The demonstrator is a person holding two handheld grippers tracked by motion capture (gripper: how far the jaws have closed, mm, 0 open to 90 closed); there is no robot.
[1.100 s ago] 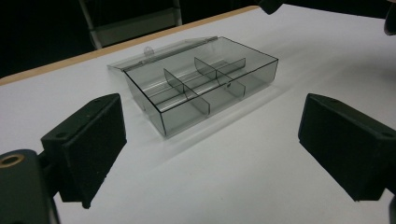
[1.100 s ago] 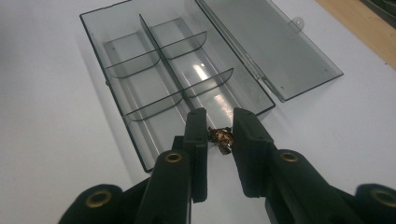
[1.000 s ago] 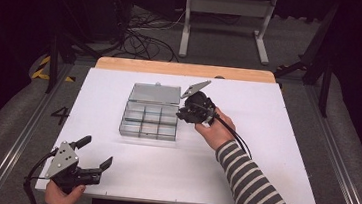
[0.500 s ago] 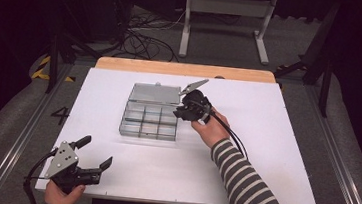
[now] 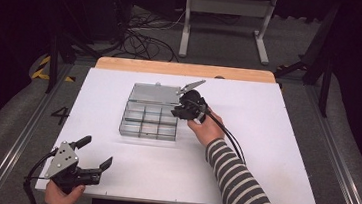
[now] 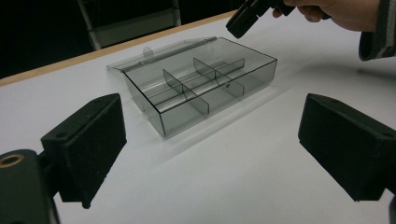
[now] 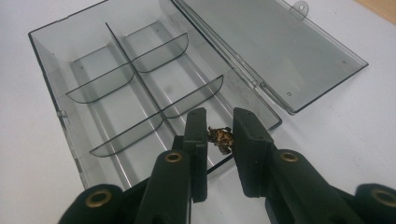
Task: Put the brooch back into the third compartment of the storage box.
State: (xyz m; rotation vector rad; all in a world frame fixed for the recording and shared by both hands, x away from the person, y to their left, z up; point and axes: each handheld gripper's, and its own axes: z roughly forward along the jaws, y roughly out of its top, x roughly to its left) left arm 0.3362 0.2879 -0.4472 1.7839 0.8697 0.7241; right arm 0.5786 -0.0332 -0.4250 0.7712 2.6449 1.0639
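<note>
While my right gripper [image 7: 219,133] pinches a small brown crumpled object [image 7: 221,138] between its jaws, it hangs over the near corner of the clear compartment box [image 5: 150,120], whose lid [image 7: 275,51] lies open flat on the white table [image 5: 265,140]. My left gripper [image 5: 94,155] rests wide open near the table's front left corner, well apart from the box.

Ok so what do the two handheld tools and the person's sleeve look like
Both tools are black with blocky, flat-faced jaws. The left tool carries a grey three-cornered plate on top, with brass-coloured rivets at the jaw pivots. The right tool trails a black cable along a black-and-white striped sleeve.
</note>
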